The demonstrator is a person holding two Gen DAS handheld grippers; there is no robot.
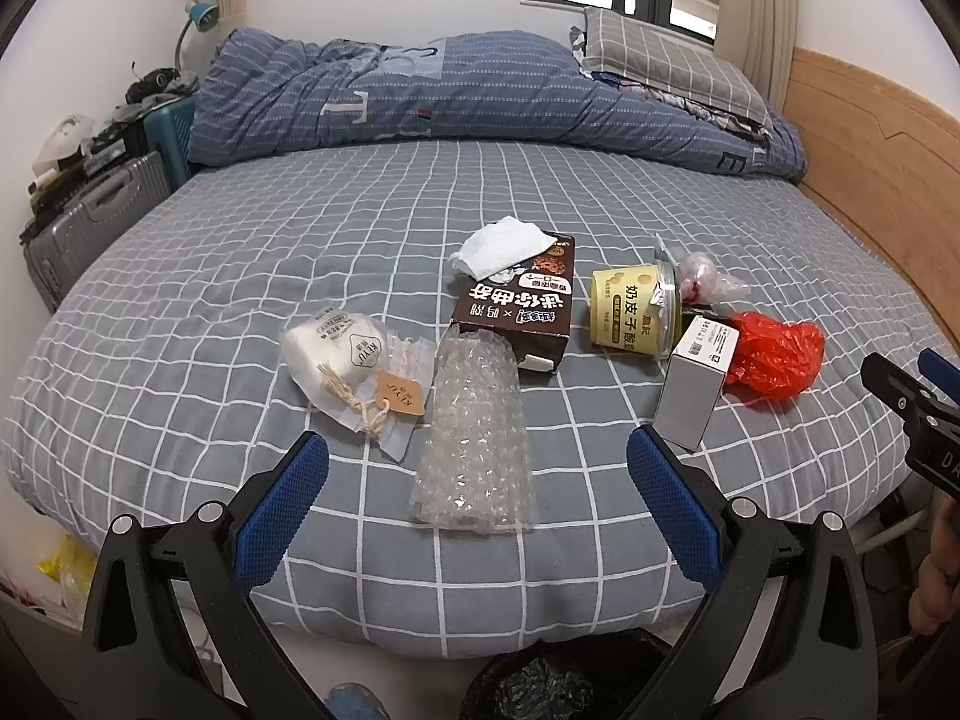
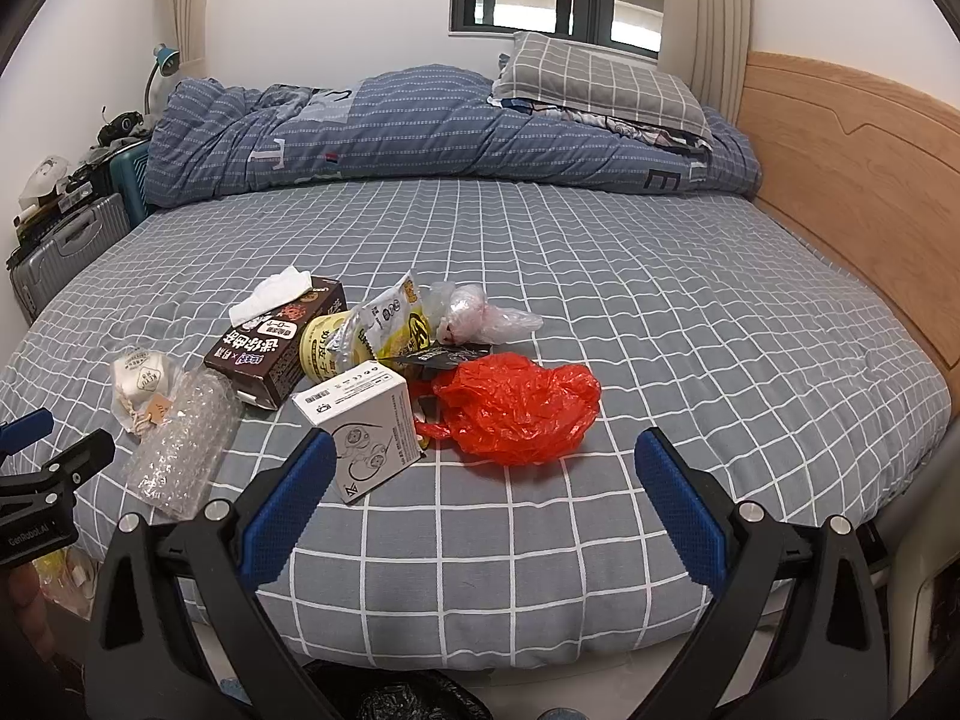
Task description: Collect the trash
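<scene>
Trash lies in a loose row on the grey checked bed (image 1: 240, 276). A roll of bubble wrap (image 1: 474, 438) sits right in front of my left gripper (image 1: 477, 450), which is open and empty. Left of it is a white packet with a tag (image 1: 354, 363). Behind are a brown box (image 1: 522, 306) with a tissue (image 1: 501, 246) on top, a yellow cup (image 1: 636, 312), a white box (image 1: 699, 384) and a red plastic bag (image 1: 774, 354). My right gripper (image 2: 483, 450) is open over the red bag (image 2: 522, 408), beside the white box (image 2: 366, 420).
A black-lined bin (image 1: 540, 684) stands below the bed's near edge. A folded blue duvet (image 1: 450, 96) and a pillow (image 1: 666, 60) fill the far side. A wooden headboard (image 1: 888, 150) is at right, suitcases (image 1: 90, 222) at left. A clear bag (image 2: 480, 312) and snack wrapper (image 2: 396, 318) lie behind the cup.
</scene>
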